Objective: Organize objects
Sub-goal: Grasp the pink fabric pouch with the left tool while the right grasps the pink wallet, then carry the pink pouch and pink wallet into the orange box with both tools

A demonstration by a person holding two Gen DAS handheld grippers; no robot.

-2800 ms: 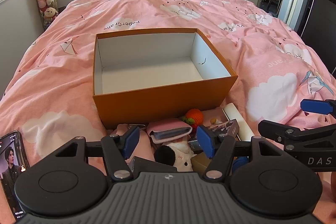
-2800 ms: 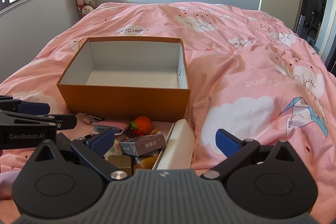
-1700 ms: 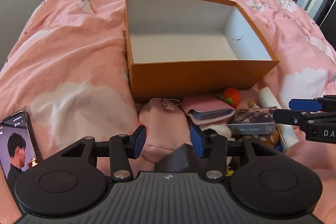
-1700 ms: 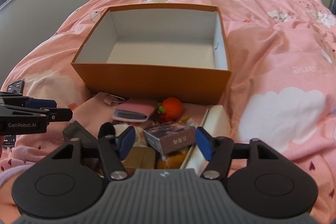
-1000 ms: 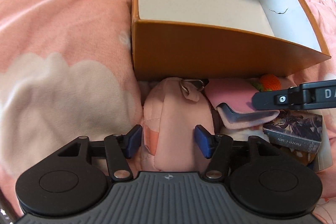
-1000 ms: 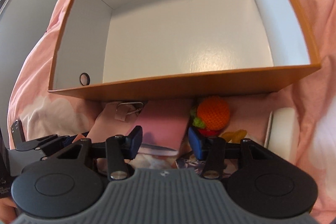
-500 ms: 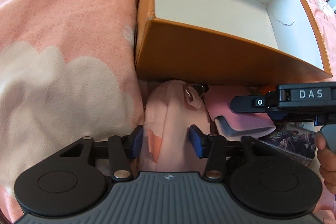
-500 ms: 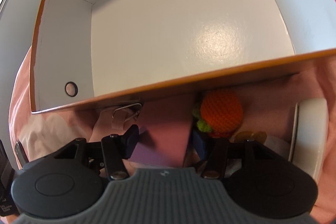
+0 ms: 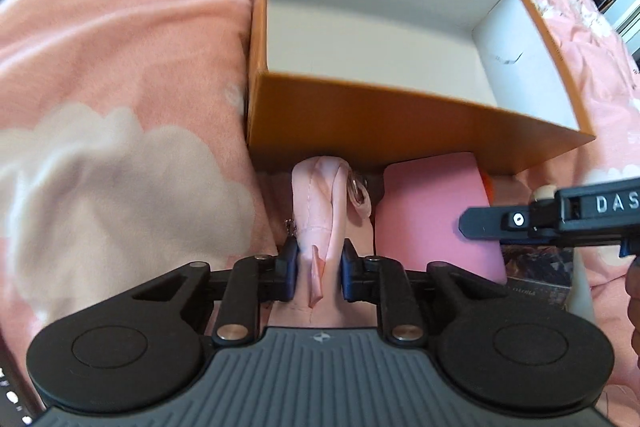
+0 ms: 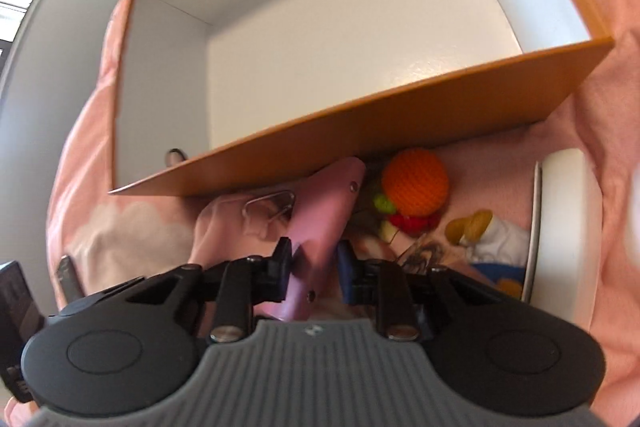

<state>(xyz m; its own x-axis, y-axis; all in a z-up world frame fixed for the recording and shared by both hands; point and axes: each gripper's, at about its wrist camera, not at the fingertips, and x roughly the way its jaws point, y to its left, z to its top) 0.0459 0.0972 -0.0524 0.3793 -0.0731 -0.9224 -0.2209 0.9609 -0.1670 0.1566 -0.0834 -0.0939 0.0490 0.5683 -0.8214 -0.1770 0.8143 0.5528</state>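
Note:
An open orange box (image 9: 360, 111) with a white inside stands on the pink bed; it also shows in the right wrist view (image 10: 360, 131). My left gripper (image 9: 318, 269) is shut on a pale pink fabric pouch (image 9: 320, 203) with a metal clasp, just in front of the box. My right gripper (image 10: 312, 267) is shut on a pink wallet (image 10: 324, 215), which also shows in the left wrist view (image 9: 436, 211). The pouch lies left of the wallet in the right wrist view (image 10: 232, 227).
An orange crocheted fruit (image 10: 414, 183), a white flat box (image 10: 560, 227), a small plush toy (image 10: 492, 235) and a dark card box (image 9: 536, 275) lie right of the wallet. A phone (image 10: 16, 295) lies at the left. Pink bedding (image 9: 120, 67) surrounds everything.
Both grippers moved down to the pile in front of the box and closed: the left on the pink pouch, the right on the pink wallet.

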